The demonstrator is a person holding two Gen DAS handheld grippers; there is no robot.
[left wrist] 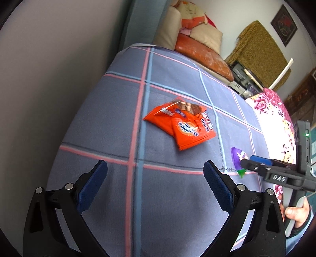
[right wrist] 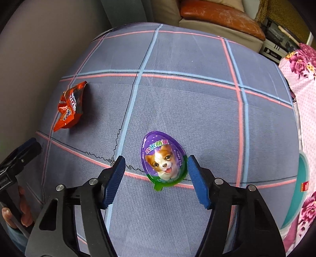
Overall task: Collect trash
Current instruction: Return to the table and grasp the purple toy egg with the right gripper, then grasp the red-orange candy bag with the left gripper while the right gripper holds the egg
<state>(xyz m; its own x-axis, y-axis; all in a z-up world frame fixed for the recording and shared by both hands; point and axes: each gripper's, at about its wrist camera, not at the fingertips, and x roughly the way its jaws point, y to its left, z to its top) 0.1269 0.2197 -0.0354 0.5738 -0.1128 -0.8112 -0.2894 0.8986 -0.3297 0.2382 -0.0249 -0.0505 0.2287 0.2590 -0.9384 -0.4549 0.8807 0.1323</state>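
Observation:
An orange snack wrapper (left wrist: 180, 123) lies on the grey checked bedsheet (left wrist: 118, 118); it also shows at the left in the right wrist view (right wrist: 69, 107). A purple egg-shaped toy package with a puppy picture (right wrist: 164, 158) lies on the sheet and shows in the left wrist view (left wrist: 238, 158) too. My left gripper (left wrist: 155, 168) is open and empty, a little short of the wrapper. My right gripper (right wrist: 156, 164) is open, its jaws on either side of the egg's lower half, not touching it. It appears in the left wrist view (left wrist: 254, 164) at the egg.
A pink floral quilt (right wrist: 300, 83) lies along the bed's right side. An orange cushion (right wrist: 219, 13) and beige pillows (left wrist: 205, 35) sit beyond the bed's far end. A wall (left wrist: 49, 69) runs along the left edge.

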